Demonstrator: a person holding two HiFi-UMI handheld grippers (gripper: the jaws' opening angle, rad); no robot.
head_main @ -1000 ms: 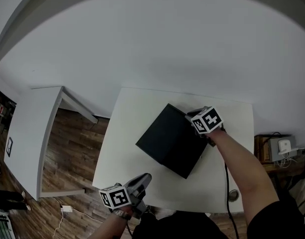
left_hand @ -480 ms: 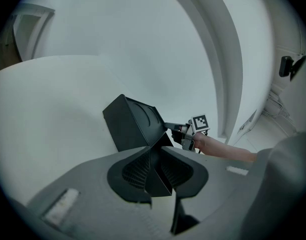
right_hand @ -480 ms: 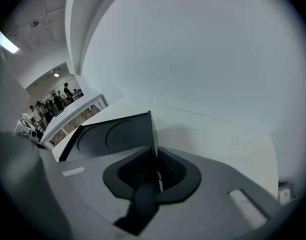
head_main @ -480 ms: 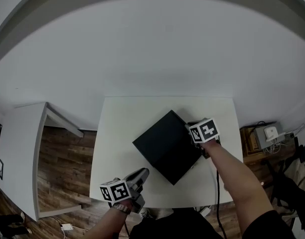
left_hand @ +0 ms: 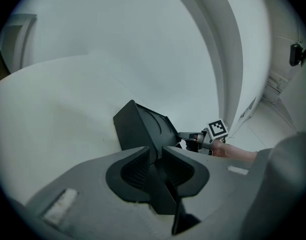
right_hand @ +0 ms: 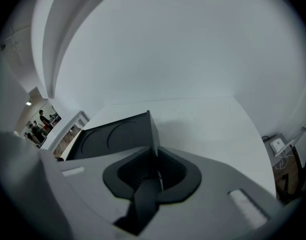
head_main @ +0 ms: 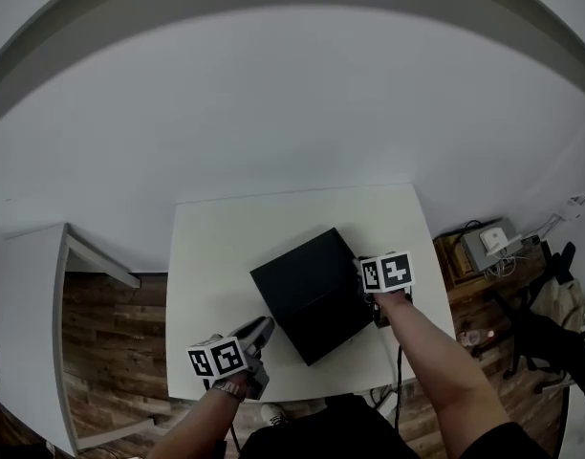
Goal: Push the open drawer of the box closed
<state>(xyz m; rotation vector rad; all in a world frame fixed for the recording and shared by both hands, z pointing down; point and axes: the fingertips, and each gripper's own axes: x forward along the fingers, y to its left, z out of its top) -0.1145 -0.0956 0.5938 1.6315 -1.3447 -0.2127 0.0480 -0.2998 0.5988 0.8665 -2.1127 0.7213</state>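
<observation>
A black box (head_main: 312, 295) lies skewed in the middle of the white table (head_main: 206, 247). No drawer stands out from it in any view. My right gripper (head_main: 364, 273) is at the box's right side, its tips against the box's near edge (right_hand: 150, 126). Its jaws (right_hand: 154, 154) look shut, with nothing gripped. Near the table's front edge, left of the box, my left gripper (head_main: 264, 328) points at the box (left_hand: 140, 126) from a distance. Its jaws (left_hand: 156, 151) are opening, a narrow gap shows, and nothing is between them. The right gripper (left_hand: 185, 135) shows past the box.
A second white desk (head_main: 25, 333) stands to the left across wooden floor (head_main: 111, 314). To the right of the table is a low stand with a white device (head_main: 488, 242) and cables. A dark cable (head_main: 398, 371) hangs off the table's front edge.
The head view has pulled back, so the table looks smaller. My right gripper has stayed at the box's right side. The left gripper remains near the front edge.
</observation>
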